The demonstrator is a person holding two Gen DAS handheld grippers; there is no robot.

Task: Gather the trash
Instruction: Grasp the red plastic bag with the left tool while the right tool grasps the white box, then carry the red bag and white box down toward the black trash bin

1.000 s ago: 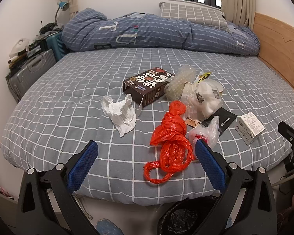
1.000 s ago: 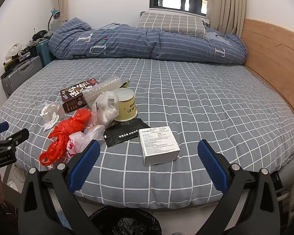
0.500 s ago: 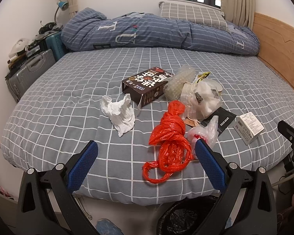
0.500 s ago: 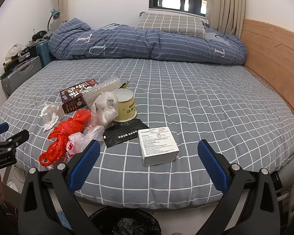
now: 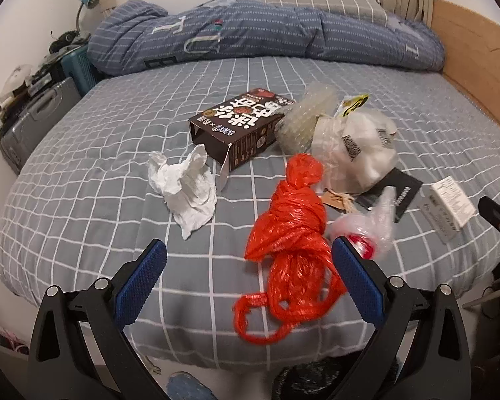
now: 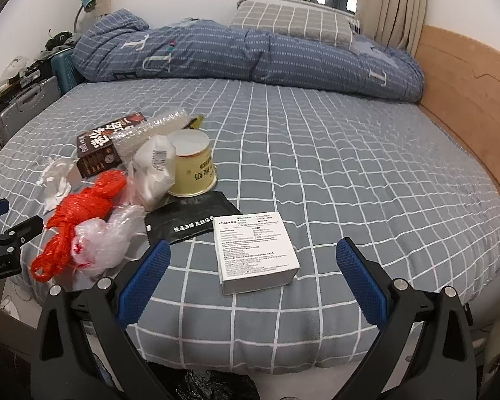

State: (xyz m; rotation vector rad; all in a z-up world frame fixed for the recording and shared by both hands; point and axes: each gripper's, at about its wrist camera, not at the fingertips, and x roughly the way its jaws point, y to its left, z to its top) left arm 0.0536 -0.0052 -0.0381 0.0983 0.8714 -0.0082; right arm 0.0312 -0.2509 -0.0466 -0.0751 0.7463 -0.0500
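— Where did your claws stand, and what lay ahead of them?

— My left claw (image 5: 246,260) was spread wide and held nothing. Ahead and to its left lay the tissue (image 5: 186,186); beyond that, the brown box (image 5: 240,131). The red bag (image 5: 290,230) sat between my fingers' tips, its loops trailing to the bed's (image 5: 83,173) edge. Just right of it was the clear bag (image 5: 370,223).

— And the right one?

— My right claw (image 6: 250,266) was equally wide and empty. Left of it lay the black pouch (image 6: 190,216), the cup (image 6: 193,163) behind that; the white box (image 6: 255,250) was straight ahead, between the fingers.

— What could have gone wrong?

— I judged the red bag slippery; a shallow pinch might catch one loop and let the rest drop past the black bin liner (image 5: 310,380) below. The white box looked broad, so closing off-centre might skid it off the edge.
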